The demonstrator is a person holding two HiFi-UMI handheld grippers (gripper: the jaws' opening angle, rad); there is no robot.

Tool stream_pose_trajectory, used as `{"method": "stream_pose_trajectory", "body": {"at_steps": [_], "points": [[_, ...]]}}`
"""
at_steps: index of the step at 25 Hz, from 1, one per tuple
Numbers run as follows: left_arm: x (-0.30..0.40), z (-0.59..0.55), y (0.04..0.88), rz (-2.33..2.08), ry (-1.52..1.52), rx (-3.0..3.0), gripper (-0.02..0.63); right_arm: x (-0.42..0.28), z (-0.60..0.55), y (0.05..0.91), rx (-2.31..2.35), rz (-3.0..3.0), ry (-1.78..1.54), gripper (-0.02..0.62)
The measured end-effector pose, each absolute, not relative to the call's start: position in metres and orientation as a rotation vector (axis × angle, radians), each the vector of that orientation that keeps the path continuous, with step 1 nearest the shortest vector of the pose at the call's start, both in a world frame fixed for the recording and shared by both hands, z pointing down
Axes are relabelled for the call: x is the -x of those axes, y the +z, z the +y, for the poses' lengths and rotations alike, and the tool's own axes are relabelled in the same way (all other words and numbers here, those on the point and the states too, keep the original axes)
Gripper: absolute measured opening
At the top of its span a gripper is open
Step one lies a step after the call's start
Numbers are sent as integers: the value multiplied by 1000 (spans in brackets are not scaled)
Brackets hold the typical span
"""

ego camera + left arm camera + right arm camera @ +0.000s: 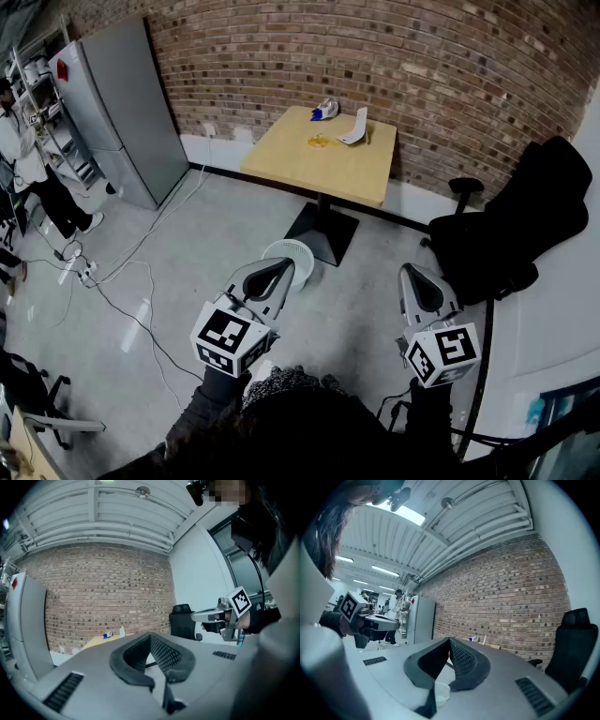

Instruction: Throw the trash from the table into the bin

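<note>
Where trash lies: on table, beside brick wall
Left gripper: jaws together, empty
Right gripper: jaws together, empty

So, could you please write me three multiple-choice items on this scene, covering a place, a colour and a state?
1. Where is the white bin relative to the table?
A. on top of it
B. on the floor beside its base
C. hung on its edge

2. What colour is the office chair?
A. black
B. red
C. white

3. On the right gripper, how do the jaws stand?
A. wide apart
B. shut on something
C. shut and empty

Answers: 1 B, the bin stands on the floor by the pedestal. 2 A, the chair is black all over. 3 C, the tips meet with nothing between them.
</note>
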State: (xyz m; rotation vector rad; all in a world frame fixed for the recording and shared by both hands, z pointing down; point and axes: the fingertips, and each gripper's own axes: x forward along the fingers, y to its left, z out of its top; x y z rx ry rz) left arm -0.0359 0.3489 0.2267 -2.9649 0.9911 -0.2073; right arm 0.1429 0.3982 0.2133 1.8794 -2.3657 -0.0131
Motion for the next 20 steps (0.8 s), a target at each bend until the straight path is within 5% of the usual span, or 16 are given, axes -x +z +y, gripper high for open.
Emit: {"method": "stream_pose_trajectory", "body": {"at_steps": [20], "points": [[-16, 276, 263, 930, -281, 3031, 6, -171, 324, 248, -1816, -2387, 61, 11]]}}
